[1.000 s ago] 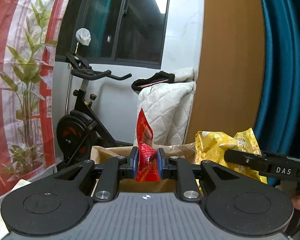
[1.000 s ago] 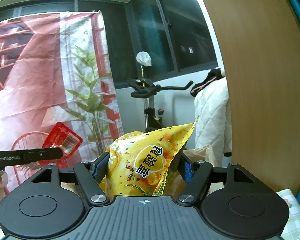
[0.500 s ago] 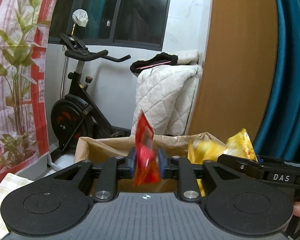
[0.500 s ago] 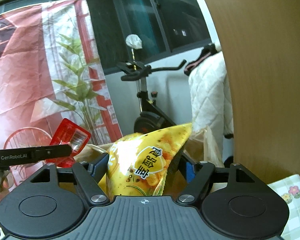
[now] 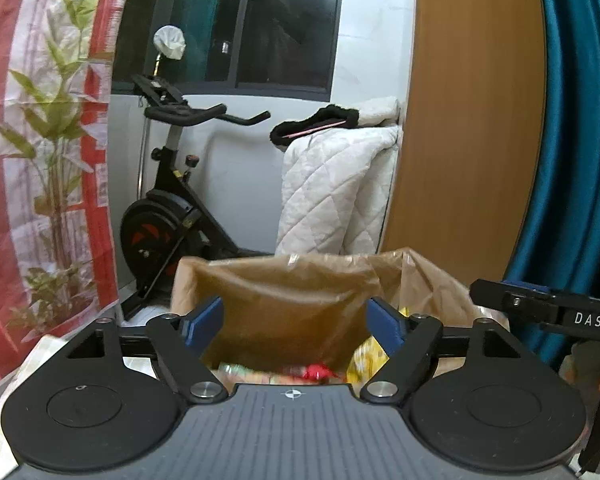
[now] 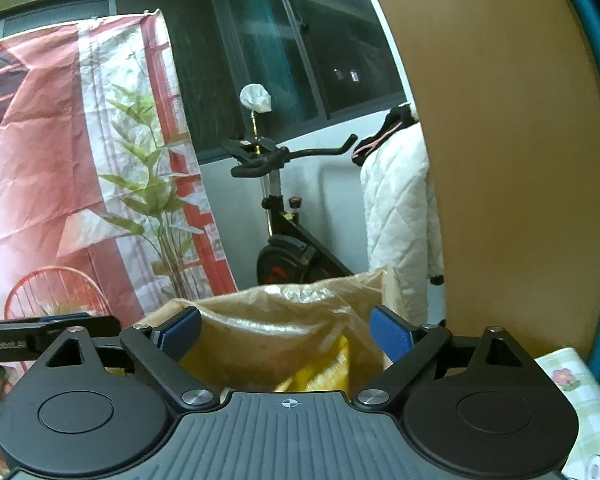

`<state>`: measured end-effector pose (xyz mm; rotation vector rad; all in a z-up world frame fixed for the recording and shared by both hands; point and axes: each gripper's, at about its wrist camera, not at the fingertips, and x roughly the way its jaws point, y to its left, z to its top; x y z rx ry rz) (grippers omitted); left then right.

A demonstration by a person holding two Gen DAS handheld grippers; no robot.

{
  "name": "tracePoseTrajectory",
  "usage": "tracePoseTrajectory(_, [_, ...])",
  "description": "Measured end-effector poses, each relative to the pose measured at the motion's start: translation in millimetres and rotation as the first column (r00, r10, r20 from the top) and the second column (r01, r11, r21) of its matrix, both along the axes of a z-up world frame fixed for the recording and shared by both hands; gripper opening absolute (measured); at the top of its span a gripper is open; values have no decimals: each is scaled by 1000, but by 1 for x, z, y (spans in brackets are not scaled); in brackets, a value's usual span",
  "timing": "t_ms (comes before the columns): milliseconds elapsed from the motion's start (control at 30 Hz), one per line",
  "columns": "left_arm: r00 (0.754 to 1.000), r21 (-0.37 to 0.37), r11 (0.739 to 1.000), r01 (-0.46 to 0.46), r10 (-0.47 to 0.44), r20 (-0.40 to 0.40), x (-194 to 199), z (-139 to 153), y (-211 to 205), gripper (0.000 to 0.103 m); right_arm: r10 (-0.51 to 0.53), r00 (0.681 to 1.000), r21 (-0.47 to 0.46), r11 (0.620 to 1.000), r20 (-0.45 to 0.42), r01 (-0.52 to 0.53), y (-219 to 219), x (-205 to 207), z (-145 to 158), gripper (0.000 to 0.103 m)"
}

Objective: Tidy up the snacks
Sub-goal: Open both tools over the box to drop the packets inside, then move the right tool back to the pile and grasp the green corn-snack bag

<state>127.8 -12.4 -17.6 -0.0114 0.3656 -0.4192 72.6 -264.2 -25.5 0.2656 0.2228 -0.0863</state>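
A brown paper bag (image 5: 284,292) stands open in front of both grippers; it also shows in the right wrist view (image 6: 268,320). My left gripper (image 5: 296,318) is open and empty over the bag's mouth. The red snack packet (image 5: 318,372) lies inside the bag among other snacks. My right gripper (image 6: 286,334) is open and empty over the same bag. The yellow snack bag (image 6: 320,372) lies inside, partly hidden by the gripper body; it also shows in the left wrist view (image 5: 366,360). The right gripper's arm (image 5: 548,308) shows at the right.
An exercise bike (image 5: 168,216) stands behind the bag, next to a white quilted cover (image 5: 332,196). A wooden panel (image 5: 468,120) and blue curtain (image 5: 576,140) are at the right. A red-and-white printed backdrop (image 6: 72,168) hangs at the left. A checked tablecloth (image 6: 580,392) lies below.
Both grippers opened over the bag. The red packet dropped from the left gripper and the yellow bag dropped from the right gripper into the paper bag.
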Motion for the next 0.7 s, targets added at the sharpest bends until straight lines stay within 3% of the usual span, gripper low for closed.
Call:
tracePoseTrajectory(367, [996,-13,999,-39,38,-82,-45,-30,28,80,-30,992,-31,999,-121,26,20,-65,-44,90])
tracePoseTrajectory(700, [987,-13,999,-38,35,-154,-55,-54,32,80,-31,971,-145,989,-238,-4,42,-86,-79,90])
